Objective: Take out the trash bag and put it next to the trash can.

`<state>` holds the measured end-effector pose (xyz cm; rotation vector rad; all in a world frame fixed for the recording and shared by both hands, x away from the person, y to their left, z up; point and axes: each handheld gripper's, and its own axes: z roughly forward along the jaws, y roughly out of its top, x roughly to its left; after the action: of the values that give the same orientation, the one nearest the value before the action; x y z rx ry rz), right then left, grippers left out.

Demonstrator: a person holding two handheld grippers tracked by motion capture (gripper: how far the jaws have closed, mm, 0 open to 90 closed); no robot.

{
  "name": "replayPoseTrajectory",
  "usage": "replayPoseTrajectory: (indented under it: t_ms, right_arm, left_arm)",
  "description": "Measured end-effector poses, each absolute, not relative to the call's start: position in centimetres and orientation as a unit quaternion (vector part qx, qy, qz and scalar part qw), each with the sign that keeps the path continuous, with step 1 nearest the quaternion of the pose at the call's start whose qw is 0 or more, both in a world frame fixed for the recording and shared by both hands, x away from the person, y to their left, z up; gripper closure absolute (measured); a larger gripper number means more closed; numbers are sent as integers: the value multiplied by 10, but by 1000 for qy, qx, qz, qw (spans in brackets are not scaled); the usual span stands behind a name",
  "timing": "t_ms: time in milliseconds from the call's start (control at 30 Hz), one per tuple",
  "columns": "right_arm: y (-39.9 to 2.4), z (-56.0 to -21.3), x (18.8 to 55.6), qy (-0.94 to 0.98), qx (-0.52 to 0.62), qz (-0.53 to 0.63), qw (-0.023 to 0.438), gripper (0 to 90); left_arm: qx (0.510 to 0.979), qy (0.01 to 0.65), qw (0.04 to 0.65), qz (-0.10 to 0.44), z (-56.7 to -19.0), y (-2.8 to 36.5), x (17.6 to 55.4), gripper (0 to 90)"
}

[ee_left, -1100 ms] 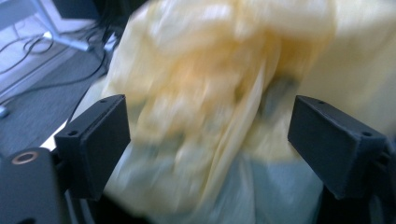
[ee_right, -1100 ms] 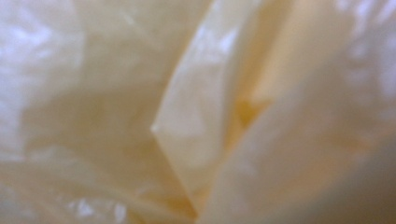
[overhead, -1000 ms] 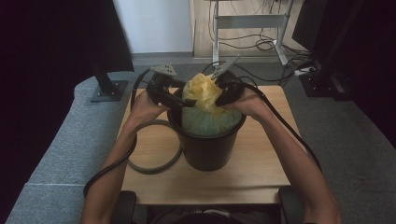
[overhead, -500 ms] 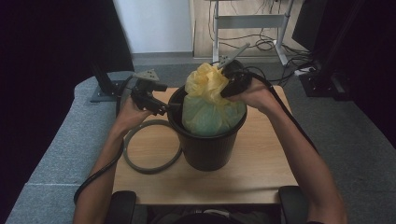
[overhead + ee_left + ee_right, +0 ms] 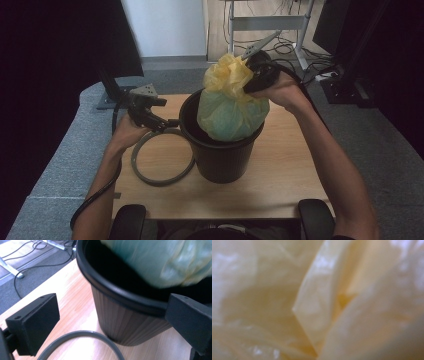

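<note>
From above, the right gripper (image 5: 250, 76) is clamped on the gathered yellow neck of the bag (image 5: 231, 107), whose green belly hangs half inside the black bin (image 5: 220, 160) at table centre. The left gripper (image 5: 167, 122), at the bin's nine o'clock, stands open beside the rim (its own view shows both jaws empty), above the grey ring (image 5: 162, 157).

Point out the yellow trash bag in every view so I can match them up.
High view: yellow trash bag above centre, rising from the black bin, right gripper at its top.
Left gripper view: upper right, over the bin.
Right gripper view: close-up plastic.
Shared landmark: the bin's rim.
</note>
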<state>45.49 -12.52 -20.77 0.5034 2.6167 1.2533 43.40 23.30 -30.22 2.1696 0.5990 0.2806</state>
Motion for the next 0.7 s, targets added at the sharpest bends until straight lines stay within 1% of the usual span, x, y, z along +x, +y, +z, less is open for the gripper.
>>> replayPoseTrajectory:
  t_ms: [367,700]
  right_arm:
    - [-150,-181,452,877,195,420,125,754]
    - [-185,-168,451,872,236,400,158,753]
  left_arm:
    - [867,247,419,109,-314,238,433,0]
    - [869,266,402,113,-334,245,434,0]
